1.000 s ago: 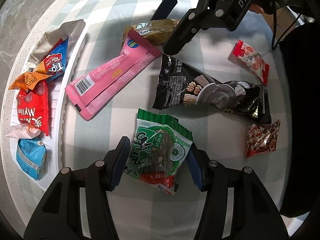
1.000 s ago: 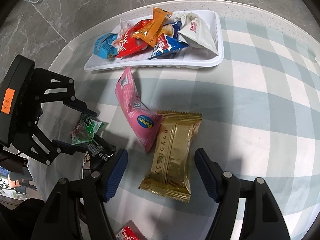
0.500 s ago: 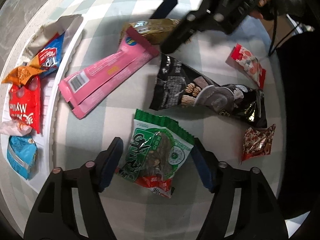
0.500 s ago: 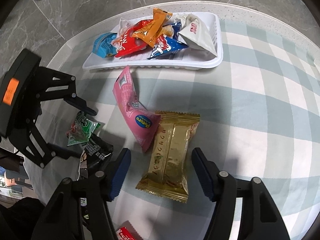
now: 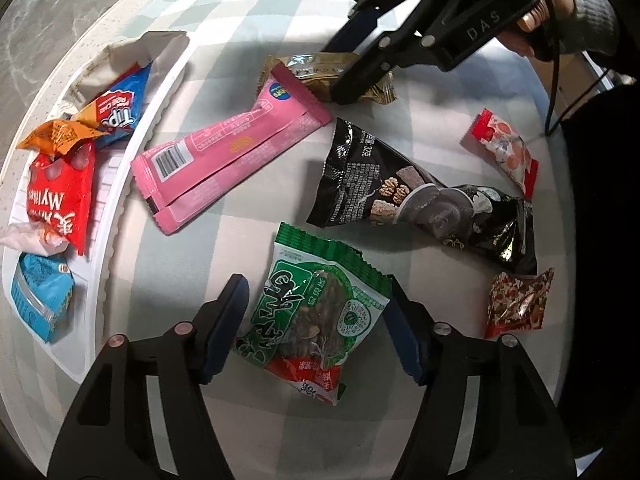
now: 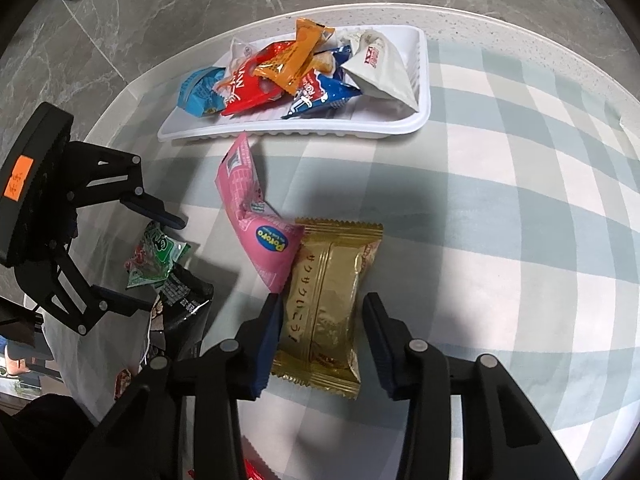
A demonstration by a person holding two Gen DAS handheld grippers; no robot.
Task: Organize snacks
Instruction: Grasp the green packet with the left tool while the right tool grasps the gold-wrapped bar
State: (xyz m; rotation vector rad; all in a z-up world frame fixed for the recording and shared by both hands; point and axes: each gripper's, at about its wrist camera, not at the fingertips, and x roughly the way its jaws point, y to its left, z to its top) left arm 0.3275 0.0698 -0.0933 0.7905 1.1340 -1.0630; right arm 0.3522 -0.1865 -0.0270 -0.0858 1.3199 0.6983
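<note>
Left wrist view: left gripper, jaws apart, straddles the green packet at lower centre, long axis along the fingers.

Right wrist view: right gripper, jaws apart, brackets the gold packet; tray above.

Both cams sit low over the table, looking steeply down past their own fingers. The left one faces across the middle, white tray along its left. The right one faces the tray's edge. Both catch the pink packet and gold packet.
</note>
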